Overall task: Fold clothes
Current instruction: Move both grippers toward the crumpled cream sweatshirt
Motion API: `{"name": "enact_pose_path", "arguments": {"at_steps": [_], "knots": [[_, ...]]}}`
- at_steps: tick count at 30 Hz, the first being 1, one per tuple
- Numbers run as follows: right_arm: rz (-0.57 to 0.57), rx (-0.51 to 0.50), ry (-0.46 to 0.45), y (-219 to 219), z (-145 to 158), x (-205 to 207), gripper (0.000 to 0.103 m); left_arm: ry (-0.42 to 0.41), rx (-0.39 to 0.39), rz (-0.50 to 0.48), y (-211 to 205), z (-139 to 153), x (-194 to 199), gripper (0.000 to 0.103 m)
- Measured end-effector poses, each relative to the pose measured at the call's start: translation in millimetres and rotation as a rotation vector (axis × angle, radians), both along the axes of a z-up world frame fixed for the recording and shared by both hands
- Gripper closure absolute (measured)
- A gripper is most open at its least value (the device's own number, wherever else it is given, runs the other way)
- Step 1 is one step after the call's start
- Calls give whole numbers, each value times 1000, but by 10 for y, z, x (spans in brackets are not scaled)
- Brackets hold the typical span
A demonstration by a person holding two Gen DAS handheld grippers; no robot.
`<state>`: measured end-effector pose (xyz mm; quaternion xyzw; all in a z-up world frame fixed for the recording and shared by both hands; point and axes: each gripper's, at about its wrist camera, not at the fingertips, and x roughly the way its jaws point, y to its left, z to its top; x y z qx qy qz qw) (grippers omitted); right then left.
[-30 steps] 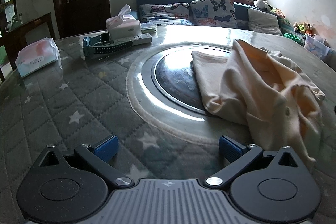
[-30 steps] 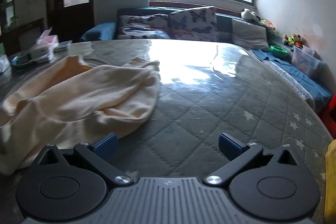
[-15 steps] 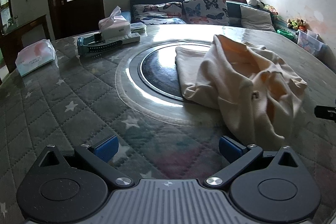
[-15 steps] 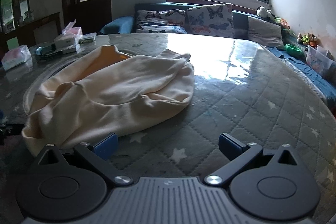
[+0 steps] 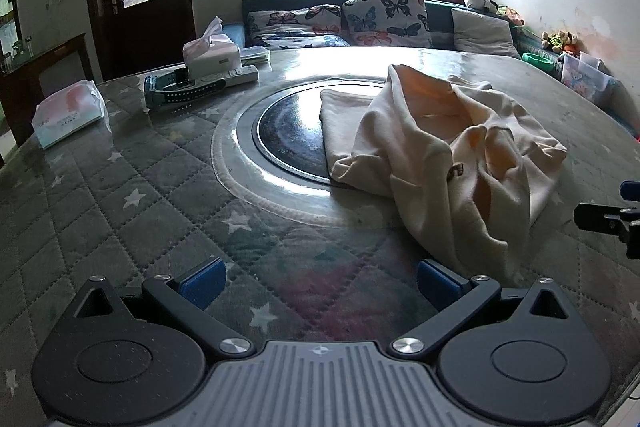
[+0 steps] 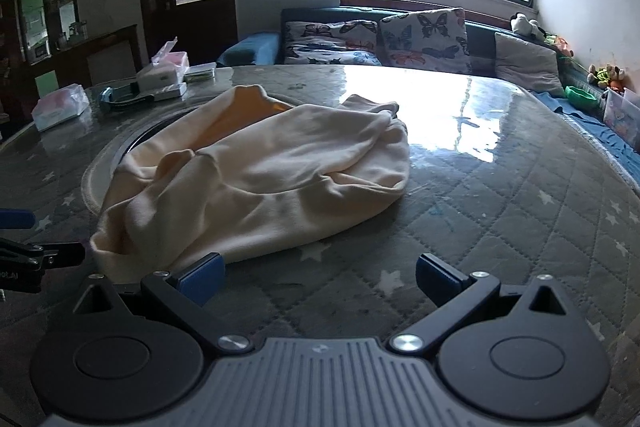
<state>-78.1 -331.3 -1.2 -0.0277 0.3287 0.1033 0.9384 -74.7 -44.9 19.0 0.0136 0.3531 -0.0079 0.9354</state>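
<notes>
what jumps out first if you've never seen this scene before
A rumpled cream garment lies heaped in the middle of the quilted, star-patterned table, partly over the round dark glass turntable. Both grippers, left and right, hover open just short of it. Bright window glare streaks the tabletop behind.

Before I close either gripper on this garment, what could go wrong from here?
The cream garment lies bunched in several layers, so a pinch at its near edge may catch only one. It drapes over the round glass turntable, which might spin when pulled. Both the left gripper and the right gripper are open and empty.
</notes>
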Motion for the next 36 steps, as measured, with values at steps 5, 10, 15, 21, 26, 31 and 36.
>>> {"name": "enact_pose_path", "arguments": {"at_steps": [5,10,15,21,26,31,36], "knots": [[13,5,8,37,-16,-36,0,8,6,0,-25,-7,-22,0],[31,5,20,86,-47,-83,1,6,7,-7,-62,11,-54,0],[44,9,16,120,-39,-106,1,11,14,-17,-105,12,-81,0],[70,14,18,182,-34,-133,1,13,20,-33,-150,16,-87,0],[87,12,19,232,-29,-116,1,16,18,-39,-156,13,-65,0],[95,23,21,237,-23,-101,4,24,18,-41,-156,5,-40,0],[101,38,30,236,-39,-77,6,26,19,-43,-157,15,-27,0]]}}
